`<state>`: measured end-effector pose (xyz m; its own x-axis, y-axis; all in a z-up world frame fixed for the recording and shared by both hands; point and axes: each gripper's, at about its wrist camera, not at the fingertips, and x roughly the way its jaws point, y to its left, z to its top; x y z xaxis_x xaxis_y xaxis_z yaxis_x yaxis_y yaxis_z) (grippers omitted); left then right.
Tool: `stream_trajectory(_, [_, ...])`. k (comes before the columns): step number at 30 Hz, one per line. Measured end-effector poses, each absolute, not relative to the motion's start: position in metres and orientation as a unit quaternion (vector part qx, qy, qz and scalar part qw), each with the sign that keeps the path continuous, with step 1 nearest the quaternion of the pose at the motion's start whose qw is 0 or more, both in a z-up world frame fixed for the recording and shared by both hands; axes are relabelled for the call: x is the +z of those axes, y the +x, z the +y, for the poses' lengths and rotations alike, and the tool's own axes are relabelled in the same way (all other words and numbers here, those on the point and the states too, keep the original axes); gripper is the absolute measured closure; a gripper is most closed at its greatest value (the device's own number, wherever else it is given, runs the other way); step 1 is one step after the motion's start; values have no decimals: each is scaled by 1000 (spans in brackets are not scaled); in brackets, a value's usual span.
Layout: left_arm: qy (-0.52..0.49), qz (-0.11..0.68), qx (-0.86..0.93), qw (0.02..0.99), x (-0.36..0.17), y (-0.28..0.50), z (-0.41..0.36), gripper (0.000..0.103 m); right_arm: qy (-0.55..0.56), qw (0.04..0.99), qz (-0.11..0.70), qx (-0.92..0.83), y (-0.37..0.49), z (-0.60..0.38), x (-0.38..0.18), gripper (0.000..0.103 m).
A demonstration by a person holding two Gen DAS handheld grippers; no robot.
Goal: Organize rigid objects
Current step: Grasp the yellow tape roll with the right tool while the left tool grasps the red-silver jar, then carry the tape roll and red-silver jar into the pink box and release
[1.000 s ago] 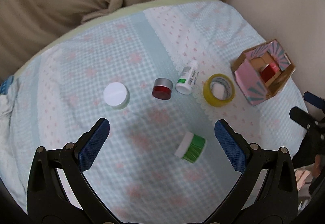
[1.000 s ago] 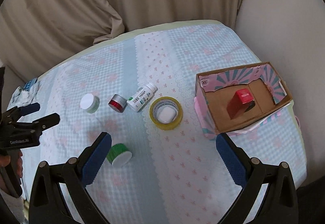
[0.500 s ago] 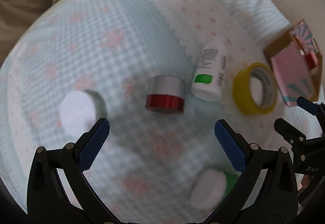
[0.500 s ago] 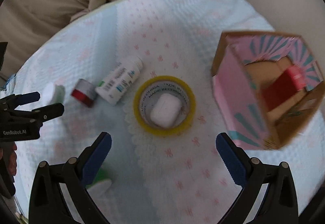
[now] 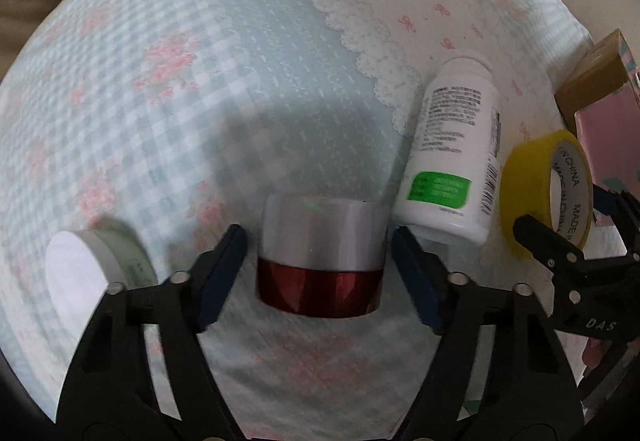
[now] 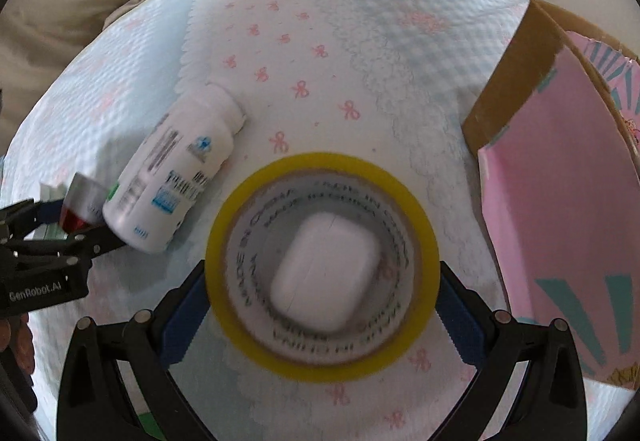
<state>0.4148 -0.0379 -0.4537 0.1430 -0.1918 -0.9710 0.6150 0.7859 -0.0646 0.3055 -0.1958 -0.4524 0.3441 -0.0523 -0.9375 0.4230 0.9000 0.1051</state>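
A red jar with a silver lid (image 5: 320,261) stands on the checked cloth between the fingers of my left gripper (image 5: 320,241). Its jaws are closing, and a thin gap still shows on each side of the jar. My right gripper (image 6: 322,273) stands wide open, straddling a yellow tape roll (image 6: 320,165) that lies flat. A white earbud case (image 6: 324,273) rests inside the roll. The roll's rim reaches both blue pads (image 6: 188,305). A white pill bottle (image 5: 452,161) lies on its side between the jar and the roll.
A white-lidded jar (image 5: 80,281) sits just left of the left gripper. A pink cardboard box (image 6: 560,201) stands close on the right of the tape roll. Beige cushions (image 6: 80,1) lie beyond the far edge of the cloth.
Both grippers have come down close to the cloth. The left jaws have narrowed around the red jar. The right fingers now flank the tape roll. The green jar has left the left view.
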Motion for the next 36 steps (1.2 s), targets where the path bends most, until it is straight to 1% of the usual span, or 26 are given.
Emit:
stream_trajectory(2, [191,589,-275,736,-455,412,-42,50,172,800,556,-147,308,-198,-454,1])
stream_trajectory(3, [195,586,-277,736,-455,413,-44,52,171,798,559,-148,309,-198,-454,4])
stream_trajectory(7, [185,586,-281,737,-456,415,-44,52,173,797,559,-151,306,-200,-453,5])
stream_trajectory(12, [177,581,-277,745,-445,415,-33,52,174,797,558,-153,311,-197,-450,5])
stream_trajectory(18, [167,570,-273,757,-424,412,-18,52,176,804,546,-156,305,-195,-434,5])
stream_trajectory(23, [155,551,-276,772,-395,404,-9,52,169,815,531,-158,295,-194,-408,5])
stream_trajectory(28, [137,527,-283,790,-347,384,0,52,167,829,510,-161,284,-188,-373,5])
stream_trajectory(36, [105,503,-294,806,-269,339,9,52,166,848,476,-167,249,-180,-287,5])
